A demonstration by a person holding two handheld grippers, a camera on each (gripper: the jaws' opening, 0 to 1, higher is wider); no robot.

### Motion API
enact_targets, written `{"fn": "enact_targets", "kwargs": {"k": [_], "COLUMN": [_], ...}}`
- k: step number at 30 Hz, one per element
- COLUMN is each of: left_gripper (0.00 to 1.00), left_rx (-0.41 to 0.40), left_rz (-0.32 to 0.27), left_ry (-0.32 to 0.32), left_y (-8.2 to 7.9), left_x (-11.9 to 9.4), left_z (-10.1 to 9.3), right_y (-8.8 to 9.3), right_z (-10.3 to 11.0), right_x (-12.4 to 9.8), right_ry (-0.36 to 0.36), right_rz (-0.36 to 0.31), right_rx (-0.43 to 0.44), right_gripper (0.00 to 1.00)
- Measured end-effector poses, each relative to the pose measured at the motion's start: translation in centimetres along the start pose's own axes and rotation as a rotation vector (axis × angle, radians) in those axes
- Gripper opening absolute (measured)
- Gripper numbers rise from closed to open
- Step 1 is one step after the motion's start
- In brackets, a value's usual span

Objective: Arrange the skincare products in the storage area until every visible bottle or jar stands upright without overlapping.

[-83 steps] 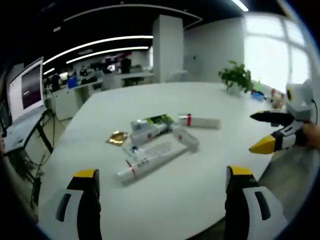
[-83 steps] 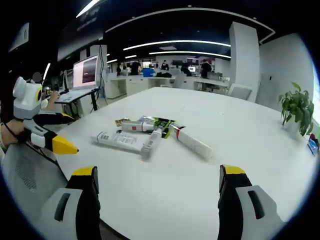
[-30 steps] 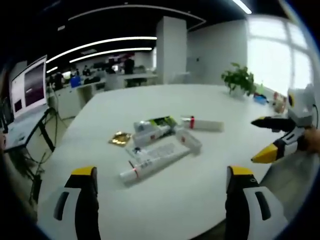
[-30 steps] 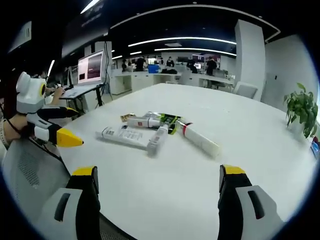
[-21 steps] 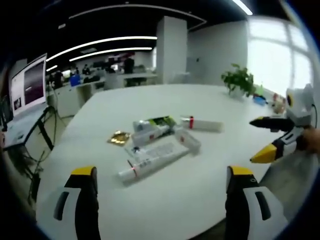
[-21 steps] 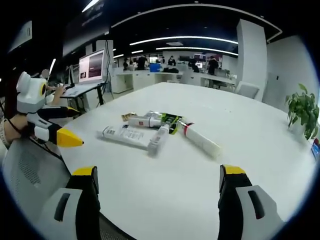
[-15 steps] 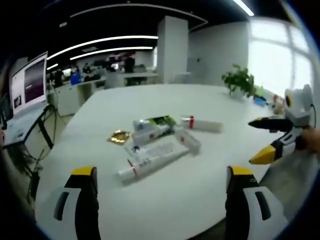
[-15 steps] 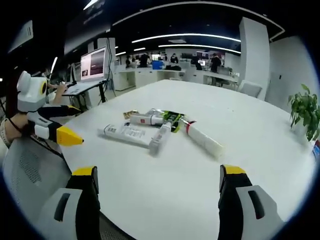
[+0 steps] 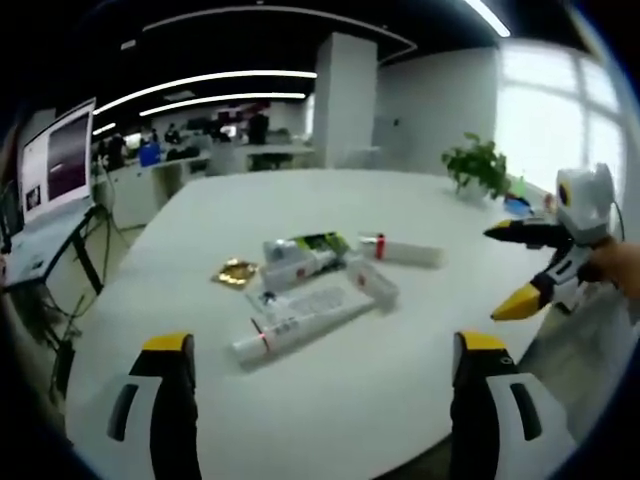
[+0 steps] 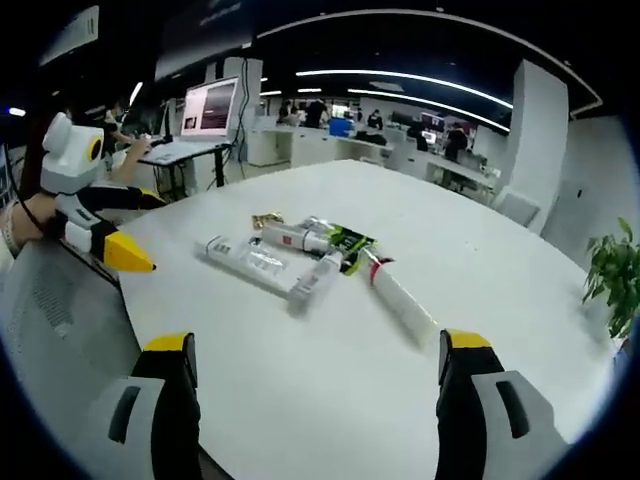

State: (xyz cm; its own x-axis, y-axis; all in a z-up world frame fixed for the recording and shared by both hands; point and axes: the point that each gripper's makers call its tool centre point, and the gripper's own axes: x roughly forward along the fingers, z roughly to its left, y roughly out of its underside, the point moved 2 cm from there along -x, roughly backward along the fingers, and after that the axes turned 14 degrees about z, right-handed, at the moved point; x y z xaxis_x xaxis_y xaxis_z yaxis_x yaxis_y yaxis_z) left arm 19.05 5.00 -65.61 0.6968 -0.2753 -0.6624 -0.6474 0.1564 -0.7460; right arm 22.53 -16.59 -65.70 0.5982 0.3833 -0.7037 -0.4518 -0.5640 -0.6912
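Two grippers hang wide and empty at the near table edge — left gripper [image 9: 318, 385] and right gripper [image 10: 312, 385] both low in frame, apparently poised for a first pick. Mid-frame on the white table [image 9: 330, 420], the skincare tubes [image 9: 300, 322] lie flat, several touching or crossing — none upright, so arranging looks unstarted. Farther, at upper right, stands a potted plant [image 9: 474, 165].
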Motion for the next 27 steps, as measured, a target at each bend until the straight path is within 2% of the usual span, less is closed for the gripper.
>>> {"fn": "enact_targets", "kwargs": {"k": [2,4,6,11,13,18,23,27], "left_gripper": [0.99,0.99,0.99,0.99,0.99,0.99,0.99,0.99], "left_rx": [-0.001,-0.005,-0.007,-0.006,-0.011,-0.012,-0.02,-0.025], "left_rz": [-0.003,-0.006,-0.009,-0.008,-0.012,-0.012,-0.012,-0.011], "left_ry": [0.001,0.0,0.002,0.004,0.004,0.006,0.006,0.007], "left_y": [0.0,-0.1,-0.1,-0.1,-0.2,-0.2,-0.2,-0.1], "left_x": [0.0,-0.1,-0.1,-0.1,-0.1,-0.1,-0.1,-0.1], "left_z": [0.0,0.0,0.0,0.0,0.1,0.1,0.1,0.1], "right_y": [-0.2,-0.3,-0.2,-0.6,-1.1,-1.9,-2.1,-2.5], "right_z": [-0.3,-0.4,-0.9,-2.4,-3.0,-3.7,-4.2,-5.0], "right_x": [0.1,0.3,0.6,1.2,1.4,2.0,3.2,4.0], "right_ry": [0.002,-0.025,-0.025,-0.017,-0.02,-0.026,-0.072,-0.092], "right_rz": [0.007,0.018,0.053,0.086,0.085,0.114,0.165,0.187], "right_rx": [0.003,0.024,0.035,-0.006,-0.024,-0.092,-0.144,-0.175], "right_gripper": [1.0,1.0,1.0,0.99,0.95,0.91,0.86,0.78]}}
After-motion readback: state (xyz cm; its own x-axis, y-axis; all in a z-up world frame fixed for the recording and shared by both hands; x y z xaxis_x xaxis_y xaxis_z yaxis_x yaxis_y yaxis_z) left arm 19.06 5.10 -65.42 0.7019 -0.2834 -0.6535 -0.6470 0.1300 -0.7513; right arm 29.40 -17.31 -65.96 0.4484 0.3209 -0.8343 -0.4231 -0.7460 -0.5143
